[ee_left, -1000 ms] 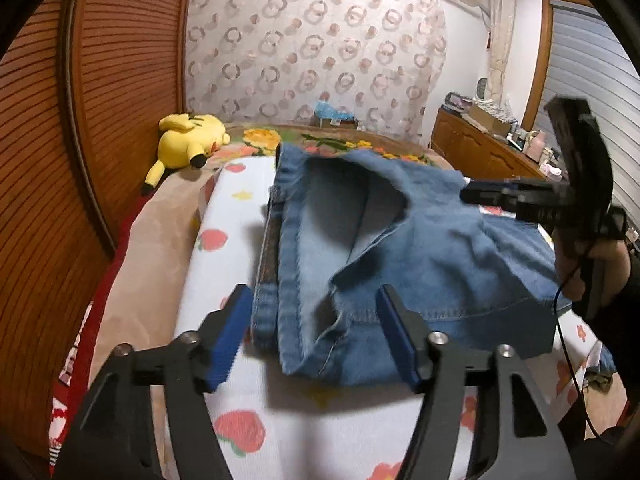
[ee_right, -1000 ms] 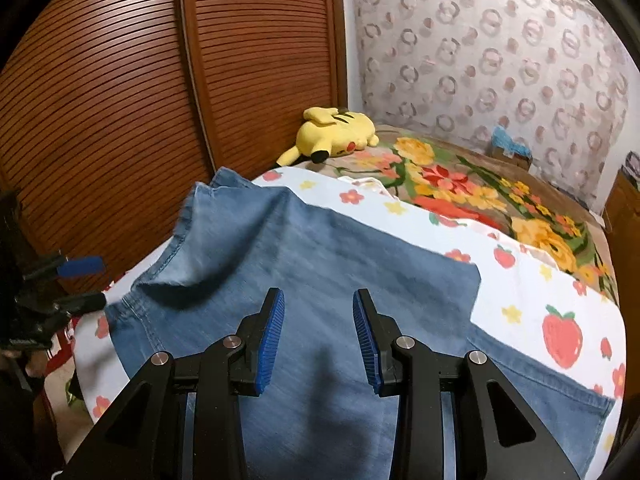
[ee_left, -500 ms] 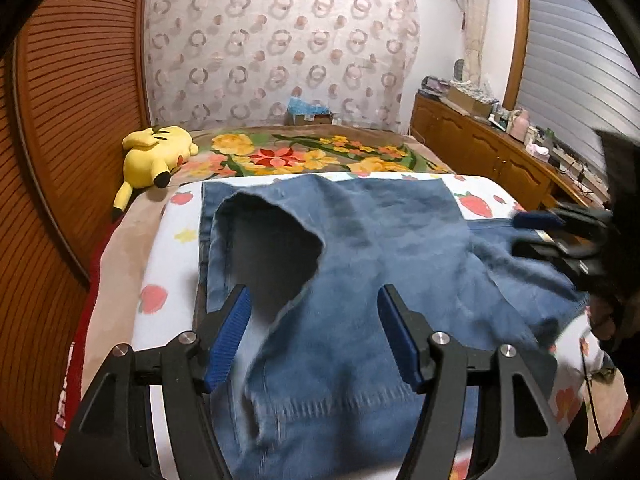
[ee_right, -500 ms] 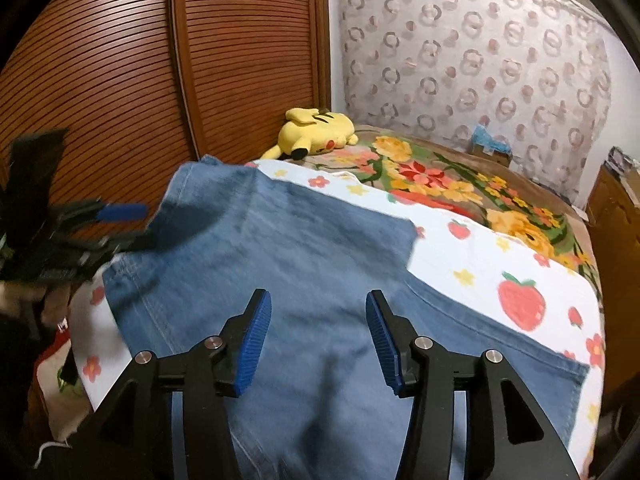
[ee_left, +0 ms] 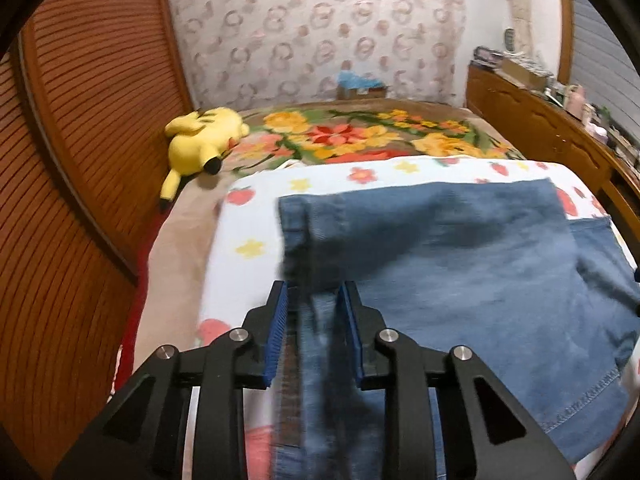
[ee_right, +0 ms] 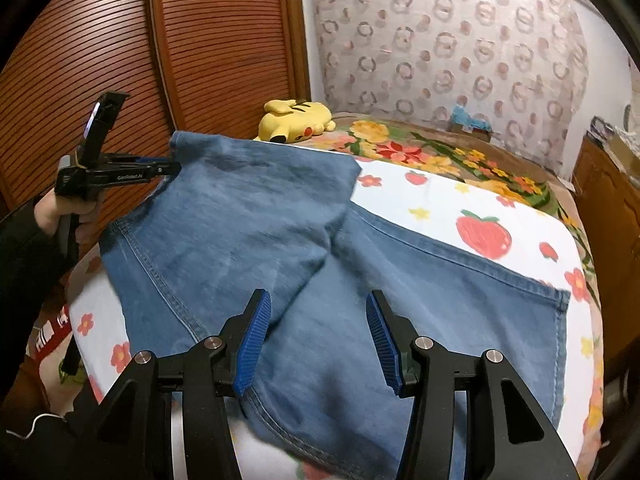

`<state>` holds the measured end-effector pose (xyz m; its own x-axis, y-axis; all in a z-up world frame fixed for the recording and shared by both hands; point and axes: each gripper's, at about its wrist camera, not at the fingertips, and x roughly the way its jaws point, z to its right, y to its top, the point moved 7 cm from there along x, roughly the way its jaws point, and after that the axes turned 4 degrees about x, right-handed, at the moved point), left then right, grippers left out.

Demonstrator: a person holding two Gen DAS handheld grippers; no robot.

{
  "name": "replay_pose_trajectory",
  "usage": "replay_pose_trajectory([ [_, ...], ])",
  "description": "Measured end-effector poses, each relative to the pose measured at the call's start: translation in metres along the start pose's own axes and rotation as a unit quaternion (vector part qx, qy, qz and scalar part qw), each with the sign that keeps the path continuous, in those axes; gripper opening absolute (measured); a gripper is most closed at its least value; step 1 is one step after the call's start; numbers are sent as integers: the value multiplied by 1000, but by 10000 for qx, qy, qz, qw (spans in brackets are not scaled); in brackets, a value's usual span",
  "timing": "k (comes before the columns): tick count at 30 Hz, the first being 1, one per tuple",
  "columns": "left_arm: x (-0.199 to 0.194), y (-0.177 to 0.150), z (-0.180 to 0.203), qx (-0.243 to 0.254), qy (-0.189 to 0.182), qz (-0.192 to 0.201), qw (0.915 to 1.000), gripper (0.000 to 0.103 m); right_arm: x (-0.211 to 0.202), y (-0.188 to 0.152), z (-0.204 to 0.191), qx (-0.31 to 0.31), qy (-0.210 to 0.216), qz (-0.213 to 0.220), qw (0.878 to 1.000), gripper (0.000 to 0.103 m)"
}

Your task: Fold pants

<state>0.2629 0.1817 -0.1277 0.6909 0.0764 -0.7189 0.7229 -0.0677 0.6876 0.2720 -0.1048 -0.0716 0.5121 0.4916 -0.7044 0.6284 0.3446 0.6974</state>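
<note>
Blue denim pants (ee_right: 280, 232) lie on the strawberry-print sheet (ee_right: 460, 208), one part folded over the rest. My left gripper (ee_left: 314, 302) is shut on the folded edge of the pants (ee_left: 460, 264); denim runs between its blue pads. In the right wrist view the left gripper (ee_right: 172, 166) holds a corner of the pants lifted at the left side of the bed. My right gripper (ee_right: 318, 320) is open and empty, just above the pants near the front edge.
A yellow plush toy (ee_left: 200, 140) lies at the bed's far left on the floral blanket (ee_left: 360, 136). Slatted wooden doors (ee_right: 100, 60) stand on the left. A wooden dresser (ee_left: 560, 136) with clutter lines the right. A blue box (ee_right: 470, 122) sits by the curtain.
My left gripper has closed on the pants edge and lifted it toward the left side. My right gripper has opened wider and stays over the pants.
</note>
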Motion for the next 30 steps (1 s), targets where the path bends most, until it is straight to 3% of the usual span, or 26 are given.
replay_pose_trajectory([
  [3, -9, 0, -3, -146, -148, 121, 9997, 31, -5, -2, 2, 90, -42, 59, 9999, 52],
  [6, -22, 2, 1, -236, -300, 338, 9987, 52, -9, -7, 3, 160, -98, 117, 9998, 52],
  [8, -32, 5, 6, -247, -399, 534, 9975, 53, -12, -10, 3, 217, -128, 166, 9995, 52],
  [10, -41, 7, 14, -231, -501, 664, 9963, 71, -16, -15, 4, 276, -149, 203, 9993, 52],
  [12, -53, 9, 26, -180, -707, 839, 9938, 80, -18, -19, 4, 332, -195, 220, 9990, 52],
  [16, -71, 11, 53, 43, -860, 1030, 9909, 81, -24, -33, 9, 432, -283, 211, 9984, 52],
  [20, -76, 3, 94, 432, -1104, 974, 9882, 81, -28, -44, 15, 581, -342, 189, 9975, 52],
  [24, -65, -16, 139, 757, -1413, 624, 9851, 81, -33, -48, 20, 631, -432, 180, 9969, 52],
  [30, -34, -43, 175, 1077, -1443, -10, 9837, 81, -36, -54, 23, 747, -446, 166, 9961, 52],
])
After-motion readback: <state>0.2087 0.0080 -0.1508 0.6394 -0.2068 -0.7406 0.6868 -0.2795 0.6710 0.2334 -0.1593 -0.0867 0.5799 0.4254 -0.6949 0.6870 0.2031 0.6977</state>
